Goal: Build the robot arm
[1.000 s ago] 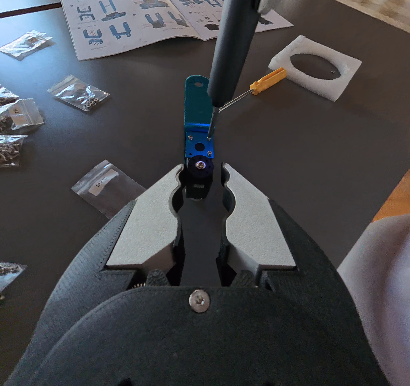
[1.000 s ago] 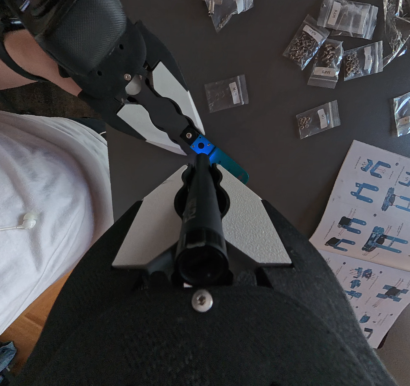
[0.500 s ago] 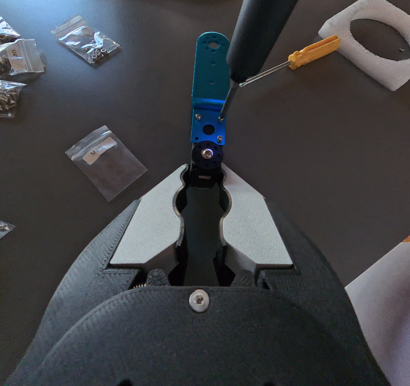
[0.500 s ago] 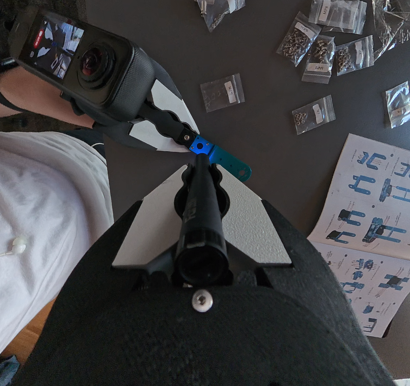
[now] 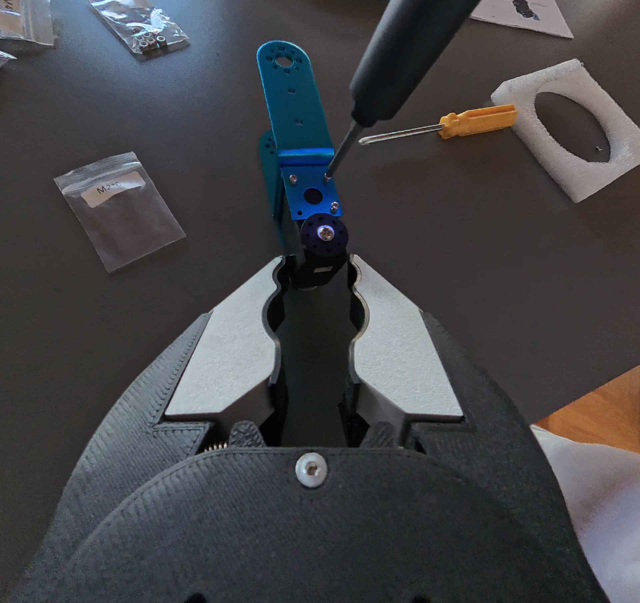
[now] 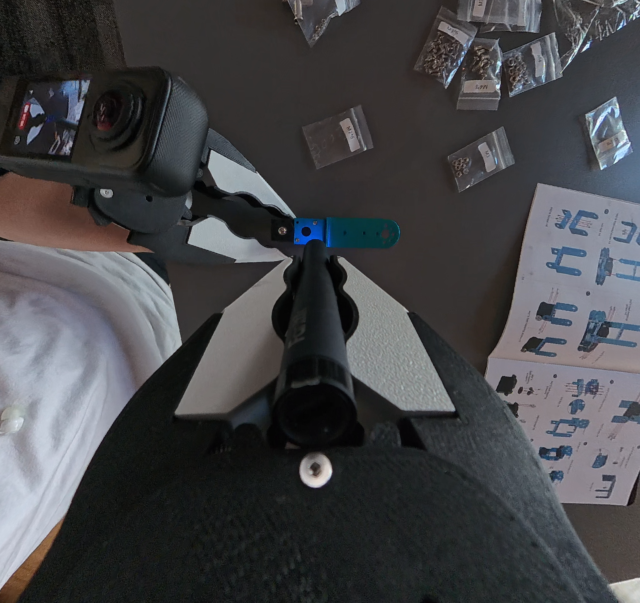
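Observation:
My left gripper (image 5: pixel 316 263) is shut on a black servo (image 5: pixel 320 250) with a round horn, which carries a blue metal bracket (image 5: pixel 294 118). The bracket's flat plate (image 5: pixel 311 193) has small screws at its corners. My right gripper (image 6: pixel 313 264) is shut on a black screwdriver (image 6: pixel 313 330). In the left wrist view the screwdriver (image 5: pixel 408 42) comes down from the upper right and its tip (image 5: pixel 328 174) rests on the plate's upper right screw. In the right wrist view the bracket (image 6: pixel 346 232) lies just beyond the screwdriver's end, held by the left gripper (image 6: pixel 280 236).
On the dark table (image 5: pixel 450 274) lie a yellow-handled screwdriver (image 5: pixel 440 129), a white foam frame (image 5: pixel 568 129), several small bags of screws and nuts (image 6: pixel 478 63), one near the left gripper (image 5: pixel 117 208), and an open instruction booklet (image 6: pixel 581 337). A person in a white shirt (image 6: pixel 69 343) is at the table's edge. Across from one pair of fingers to the other is roughly 12 cm.
The left gripper with the servo and bracket has tilted and turned, so the bracket's long arm shows more fully. The black screwdriver's tip has stayed at the plate's upper right screw.

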`<action>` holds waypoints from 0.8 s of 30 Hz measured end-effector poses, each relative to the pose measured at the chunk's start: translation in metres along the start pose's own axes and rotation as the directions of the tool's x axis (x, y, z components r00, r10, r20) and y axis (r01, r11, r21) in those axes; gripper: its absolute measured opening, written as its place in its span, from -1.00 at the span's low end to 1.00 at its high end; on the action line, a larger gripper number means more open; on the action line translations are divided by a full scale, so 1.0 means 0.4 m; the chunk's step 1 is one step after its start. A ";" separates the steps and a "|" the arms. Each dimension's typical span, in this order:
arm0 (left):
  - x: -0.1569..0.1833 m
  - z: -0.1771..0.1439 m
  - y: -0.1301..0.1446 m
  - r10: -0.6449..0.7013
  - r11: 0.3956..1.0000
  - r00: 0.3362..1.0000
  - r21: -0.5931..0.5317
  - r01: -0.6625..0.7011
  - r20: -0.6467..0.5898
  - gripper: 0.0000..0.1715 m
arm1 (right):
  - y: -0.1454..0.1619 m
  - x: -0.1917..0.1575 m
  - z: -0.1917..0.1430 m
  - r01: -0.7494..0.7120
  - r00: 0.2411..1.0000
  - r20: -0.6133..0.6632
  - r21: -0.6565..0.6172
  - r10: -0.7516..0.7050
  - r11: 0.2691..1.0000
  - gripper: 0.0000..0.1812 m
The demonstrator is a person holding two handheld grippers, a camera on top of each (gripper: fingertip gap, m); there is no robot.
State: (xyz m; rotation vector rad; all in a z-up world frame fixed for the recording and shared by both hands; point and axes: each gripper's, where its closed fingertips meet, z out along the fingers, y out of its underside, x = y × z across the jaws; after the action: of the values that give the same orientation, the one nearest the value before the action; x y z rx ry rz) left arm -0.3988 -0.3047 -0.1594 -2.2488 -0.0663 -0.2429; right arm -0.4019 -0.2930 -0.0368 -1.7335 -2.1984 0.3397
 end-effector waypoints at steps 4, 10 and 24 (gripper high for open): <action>0.015 -0.004 0.000 -0.044 0.999 0.997 -0.017 0.044 -0.057 -0.50 | 0.002 -0.004 -0.001 0.002 1.000 -0.004 0.000 -0.002 1.000 -0.79; -0.041 -0.123 -0.022 -0.067 0.997 0.945 0.013 0.075 -0.321 -0.55 | 0.001 -0.013 -0.001 0.059 0.998 0.009 -0.024 -0.059 0.998 -0.79; -0.063 0.022 -0.208 -0.144 0.977 0.663 -0.211 -0.022 -0.735 -0.53 | -0.003 -0.009 0.000 0.032 0.999 0.029 -0.033 -0.031 0.999 -0.79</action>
State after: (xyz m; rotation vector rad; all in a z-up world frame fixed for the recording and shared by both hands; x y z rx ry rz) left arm -0.4329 -0.2442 -0.1066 -2.1679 0.3433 -1.2548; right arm -0.4025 -0.2967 -0.0367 -1.7199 -2.2609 0.3240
